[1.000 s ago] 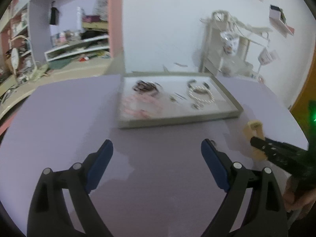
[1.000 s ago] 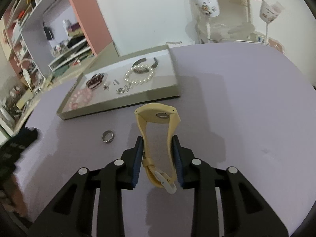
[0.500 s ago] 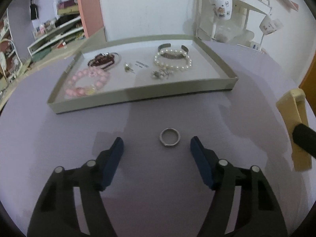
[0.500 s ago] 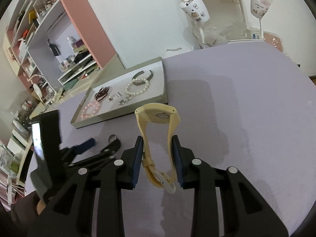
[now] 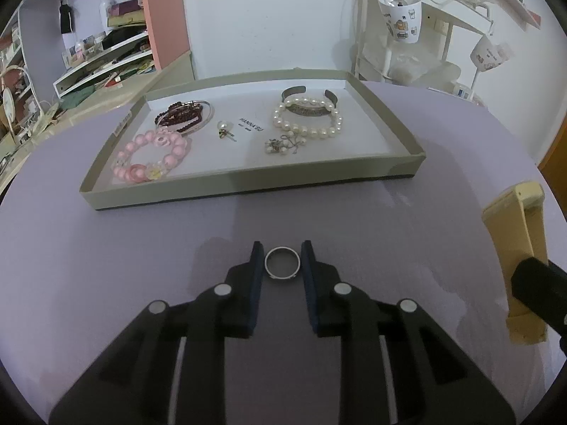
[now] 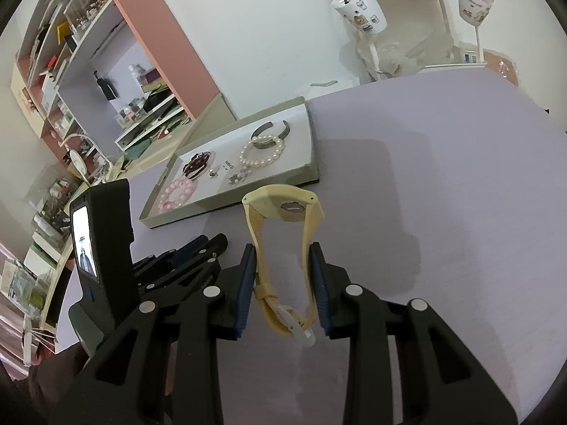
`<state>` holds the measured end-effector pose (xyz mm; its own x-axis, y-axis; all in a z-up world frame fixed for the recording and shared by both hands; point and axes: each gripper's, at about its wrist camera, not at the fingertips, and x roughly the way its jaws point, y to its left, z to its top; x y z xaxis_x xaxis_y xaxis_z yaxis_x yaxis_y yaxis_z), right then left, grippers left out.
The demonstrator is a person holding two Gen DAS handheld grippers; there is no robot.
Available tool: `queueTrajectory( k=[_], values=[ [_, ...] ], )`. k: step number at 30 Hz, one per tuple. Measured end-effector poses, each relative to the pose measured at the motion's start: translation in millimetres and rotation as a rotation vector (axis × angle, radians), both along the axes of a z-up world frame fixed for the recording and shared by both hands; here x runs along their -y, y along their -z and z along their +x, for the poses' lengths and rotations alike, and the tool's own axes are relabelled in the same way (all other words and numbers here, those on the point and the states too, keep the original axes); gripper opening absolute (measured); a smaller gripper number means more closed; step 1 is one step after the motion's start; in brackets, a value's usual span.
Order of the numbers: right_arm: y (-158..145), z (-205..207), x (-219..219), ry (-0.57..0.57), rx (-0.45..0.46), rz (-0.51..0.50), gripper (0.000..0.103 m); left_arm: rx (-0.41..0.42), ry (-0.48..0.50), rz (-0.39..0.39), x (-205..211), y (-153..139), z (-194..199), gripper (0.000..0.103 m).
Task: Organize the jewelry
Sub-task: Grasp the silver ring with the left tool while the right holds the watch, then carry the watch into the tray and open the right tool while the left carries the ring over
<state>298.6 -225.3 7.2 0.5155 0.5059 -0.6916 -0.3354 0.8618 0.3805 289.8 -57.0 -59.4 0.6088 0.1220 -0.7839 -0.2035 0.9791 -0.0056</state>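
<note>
Left tongs — pitched steeply down at the counter, jaws just closing, pads flanking the ring, which lies flat between them; whether they press it cannot be told. Tray beyond the tips, bracelets inside.

Right tongs — tilted down, clamped on the yellow watch, its strap loop squeezed between the pads, case up past the tips. Left tongs lie just to their left.

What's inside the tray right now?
In the tray: pink bead bracelet, dark red beads, pearl bracelet overlapping a metal cuff, earring, small charm. Nothing else shows.
</note>
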Motion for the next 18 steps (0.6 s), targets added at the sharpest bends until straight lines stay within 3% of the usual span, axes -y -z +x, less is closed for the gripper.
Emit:
queueTrajectory(
  k=[9,18],
  values=[
    [-2.1,0.2,-5.2,-0.019,0.008,-0.007,0.032,-0.002,-0.014,0.014,-24.6,0.3,-14.8,0.022],
    [-4.8,-1.7,-21.4,-0.044,0.014,-0.017,0.032,-0.028,-0.097,0.044,-101.8,-1.3,-55.1,0.022]
  ],
)
